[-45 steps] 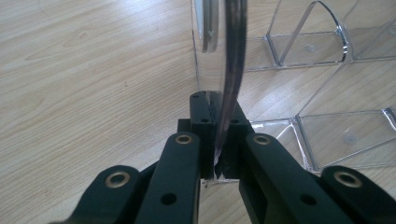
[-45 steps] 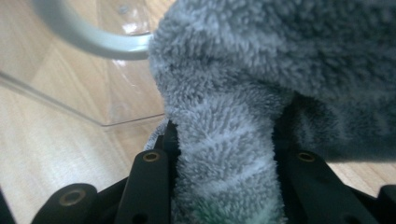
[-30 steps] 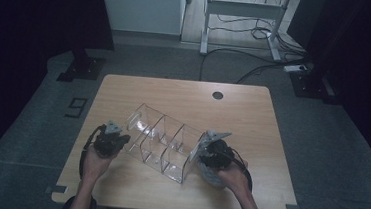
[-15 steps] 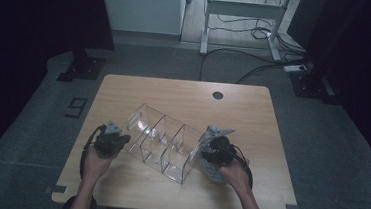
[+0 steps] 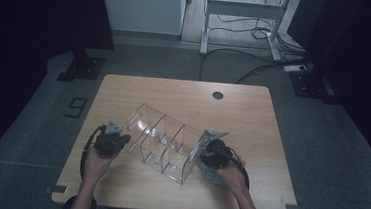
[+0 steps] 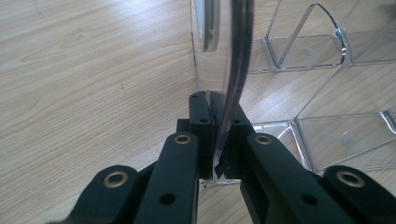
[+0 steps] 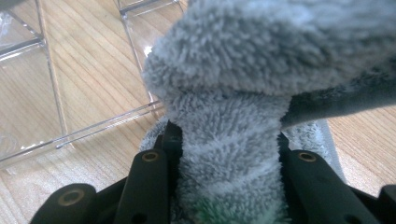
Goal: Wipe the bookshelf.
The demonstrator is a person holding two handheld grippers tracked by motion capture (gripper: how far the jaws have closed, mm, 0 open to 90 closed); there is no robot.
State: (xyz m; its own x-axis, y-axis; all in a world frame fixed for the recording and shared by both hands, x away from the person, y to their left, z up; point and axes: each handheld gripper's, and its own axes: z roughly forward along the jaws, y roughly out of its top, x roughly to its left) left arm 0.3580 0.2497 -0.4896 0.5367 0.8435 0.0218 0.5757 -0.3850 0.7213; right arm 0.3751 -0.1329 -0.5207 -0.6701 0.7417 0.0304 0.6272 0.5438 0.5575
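Right tongs' [image 5: 204,153] grey cloth [image 5: 211,139] slightly shifted; one clear organizer [image 5: 163,143], perhaps four-celled.

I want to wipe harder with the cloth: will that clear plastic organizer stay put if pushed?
The clear organizer looks thin-walled and light, so it would probably slide on the smooth wooden table. The left gripper clamps one wall, which likely steadies it. The panel looks stiff, perhaps brittle under hard pushing from the grey cloth.
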